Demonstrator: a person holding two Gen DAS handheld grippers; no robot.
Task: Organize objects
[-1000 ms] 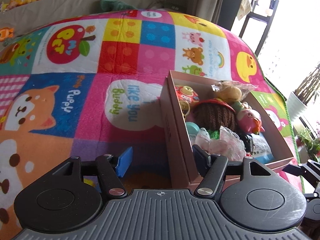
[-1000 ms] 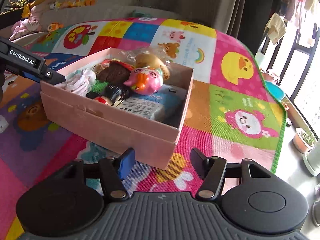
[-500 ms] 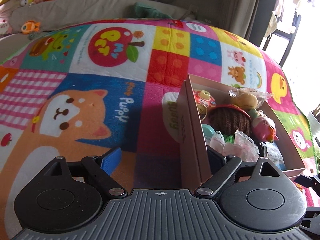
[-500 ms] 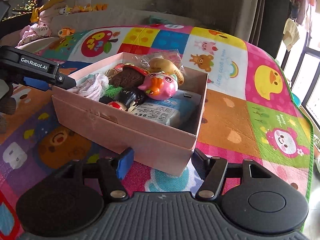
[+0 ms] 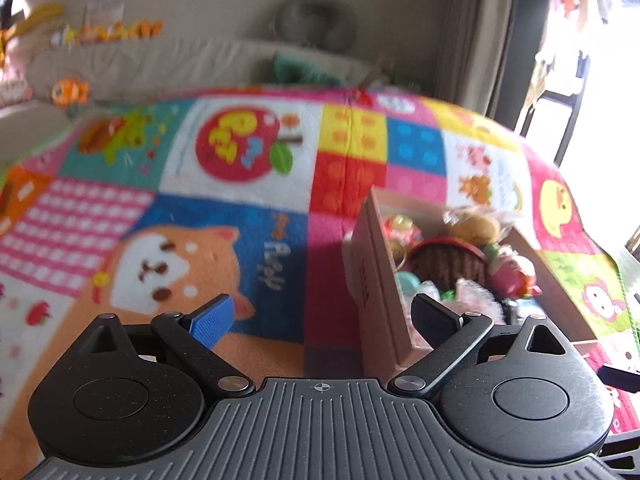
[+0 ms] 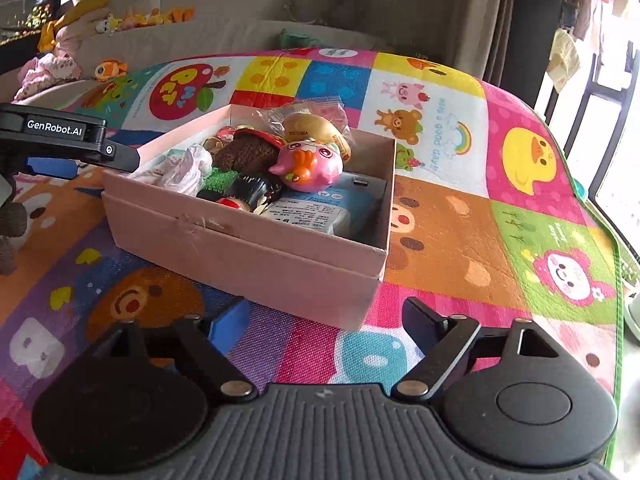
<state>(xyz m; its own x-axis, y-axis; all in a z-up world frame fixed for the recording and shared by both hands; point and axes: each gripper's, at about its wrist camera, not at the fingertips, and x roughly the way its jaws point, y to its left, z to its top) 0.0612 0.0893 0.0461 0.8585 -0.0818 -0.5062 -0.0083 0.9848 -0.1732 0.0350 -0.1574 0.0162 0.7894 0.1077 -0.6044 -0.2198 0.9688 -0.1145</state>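
Observation:
A pink cardboard box point(image 6: 256, 256) full of toys sits on a colourful play mat point(image 6: 452, 236). Inside lie a pink bird toy point(image 6: 310, 164), a brown knitted piece point(image 6: 248, 156), a wrapped golden bun point(image 6: 312, 128) and a blue packet point(image 6: 320, 210). My left gripper point(image 5: 323, 317) straddles the box's left wall point(image 5: 376, 280). Its jaws are opening and the pads stand off the cardboard. It also shows in the right wrist view, as the left gripper point(image 6: 96, 166) at the box's far left side. My right gripper point(image 6: 324, 324) faces the box's near corner, jaws opening, nothing pressed between them.
A beige sofa point(image 6: 248, 32) with plush toys point(image 6: 64, 64) runs behind the mat. Bright windows and dark frames point(image 6: 592, 92) stand on the right. The mat's right edge point(image 6: 616, 280) drops to the floor, where pots stand.
Both grippers' jaws have spread much wider. The left view has swung left, so the box now sits further right in it. The box looks nearer in the right view.

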